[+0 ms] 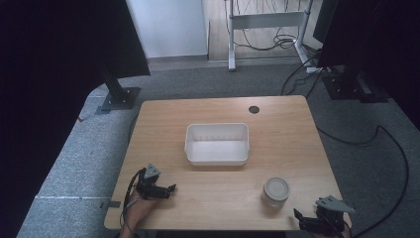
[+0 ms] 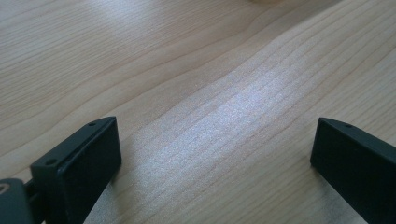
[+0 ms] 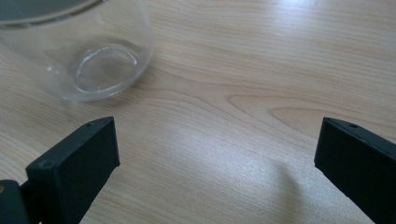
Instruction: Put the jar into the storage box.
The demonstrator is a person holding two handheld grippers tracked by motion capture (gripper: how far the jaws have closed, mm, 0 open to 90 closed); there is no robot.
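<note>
High view: both tools sit released on the tabletop (image 1: 163, 119), left tool (image 1: 171, 188) well apart from right tool (image 1: 297, 216) beside a glass jar (image 1: 276, 192).

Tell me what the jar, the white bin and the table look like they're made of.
The jar looks like clear glass: the wood shows through its wall and thick base; its lid looks greyish, material unclear. The white bin seems matte moulded plastic, with rounded corners and a thin rim. The table looks like light wood or wood-grain laminate, with a soft sheen.
</note>
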